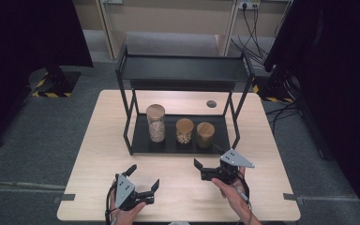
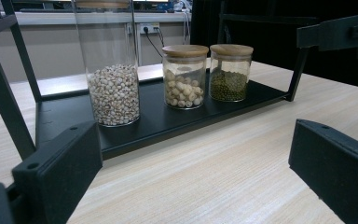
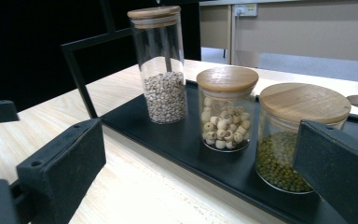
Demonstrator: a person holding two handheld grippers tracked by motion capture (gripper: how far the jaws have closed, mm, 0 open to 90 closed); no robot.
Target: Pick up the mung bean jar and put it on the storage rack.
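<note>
Grey carpet, pale wooden worktop (image 1: 98, 154) mid-frame, carrying a black two-tier metal rack (image 1: 183, 70). Lower tray holds three wooden-lidded glass jars in a row, fronts unobstructed, probably for easy reach. Right claw (image 1: 205, 170) at centre-bottom, jaws wide, empty, aimed at the short jar of green beans (image 3: 293, 140); likely the next pick. That jar sits rightmost, beside the short jar of pale round seeds (image 3: 224, 112); tall jar of small beige grains (image 3: 163, 65) leftmost. Left claw (image 1: 143, 181) wide, empty, lower left.
</note>
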